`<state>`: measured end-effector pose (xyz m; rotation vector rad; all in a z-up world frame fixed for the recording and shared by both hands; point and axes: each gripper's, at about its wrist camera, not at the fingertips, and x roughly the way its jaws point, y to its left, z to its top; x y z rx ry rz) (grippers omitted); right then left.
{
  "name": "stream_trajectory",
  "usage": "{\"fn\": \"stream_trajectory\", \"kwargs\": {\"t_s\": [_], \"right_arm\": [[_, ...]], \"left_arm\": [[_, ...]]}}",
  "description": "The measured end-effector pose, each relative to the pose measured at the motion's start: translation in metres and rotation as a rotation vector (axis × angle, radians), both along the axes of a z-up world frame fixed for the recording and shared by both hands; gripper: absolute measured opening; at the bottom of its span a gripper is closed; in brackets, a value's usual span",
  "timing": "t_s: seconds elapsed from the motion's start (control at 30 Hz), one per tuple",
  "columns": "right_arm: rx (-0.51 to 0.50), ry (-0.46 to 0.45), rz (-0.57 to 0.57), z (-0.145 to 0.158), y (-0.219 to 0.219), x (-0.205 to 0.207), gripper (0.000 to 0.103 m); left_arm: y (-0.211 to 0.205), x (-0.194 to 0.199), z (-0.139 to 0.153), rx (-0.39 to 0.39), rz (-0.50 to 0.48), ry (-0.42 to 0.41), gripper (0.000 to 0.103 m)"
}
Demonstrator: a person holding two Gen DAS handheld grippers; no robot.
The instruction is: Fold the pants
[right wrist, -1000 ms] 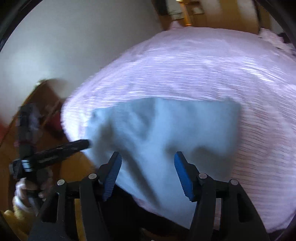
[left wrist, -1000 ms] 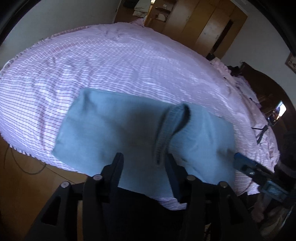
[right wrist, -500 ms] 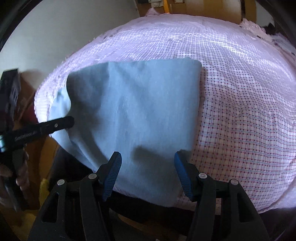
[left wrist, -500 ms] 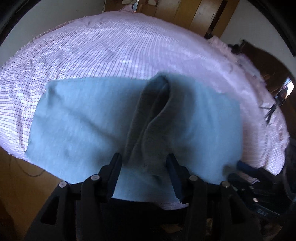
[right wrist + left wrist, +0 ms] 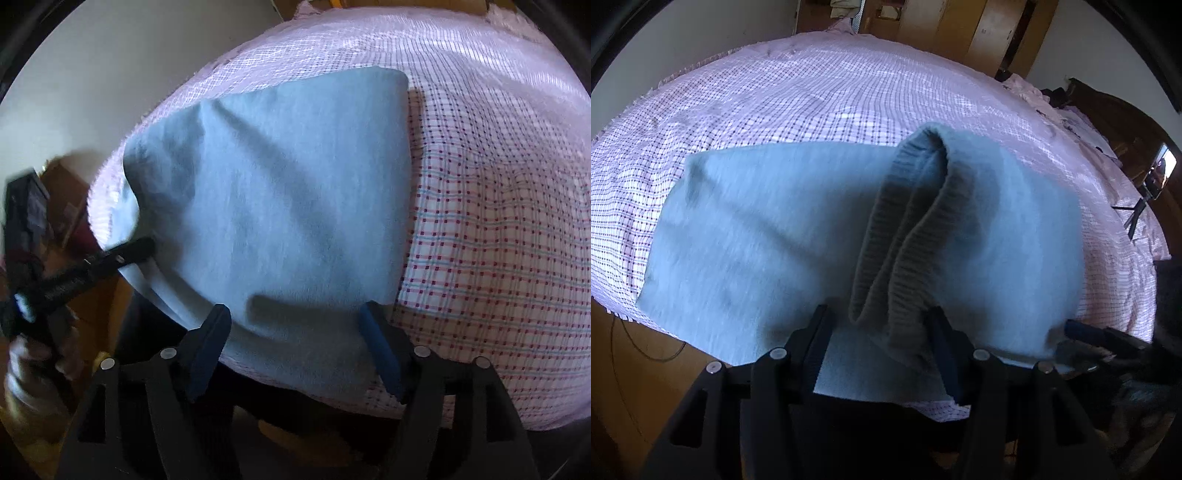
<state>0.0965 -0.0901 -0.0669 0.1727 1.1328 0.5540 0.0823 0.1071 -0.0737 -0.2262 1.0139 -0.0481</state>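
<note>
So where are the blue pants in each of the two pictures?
Left wrist view: the blue pants fill the middle, with a ribbed cuff standing up between the left gripper fingers.
Right wrist view: the blue pants fill the centre-left, reaching down between the right gripper fingers.
Shared landmark: the pink checked bedsheet under the pants.

pants [image 5: 768, 236]: soft matt blue cloth, fleecy
cuff [image 5: 908, 236]: ribbed grey knit
sheet [image 5: 498, 221]: thin checked pink cloth, slight sheen
gripper [image 5: 295, 343]: matt black plastic, blue pads
floor [image 5: 624, 369]: smooth wood
</note>
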Motion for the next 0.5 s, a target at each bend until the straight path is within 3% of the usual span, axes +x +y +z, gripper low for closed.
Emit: {"fn": "stream_trajectory", "kwargs": {"t_s": [0.1, 0.3, 0.5], "right_arm": [[0.031, 0.051, 0.012, 0.015, -0.002, 0.010, 0.064], [-0.113, -0.120, 0.169, 0.069, 0.039, 0.031, 0.064], [-0.268, -0.314, 0.334, 0.092, 0.113, 0.059, 0.064]], "left_arm": [[0.002, 0.001, -0.003, -0.026, 0.013, -0.007, 0.056], [0.008, -0.001, -0.005, -0.072, 0.013, -0.031, 0.051], [0.013, -0.004, -0.003, -0.139, 0.012, -0.034, 0.043]]}}
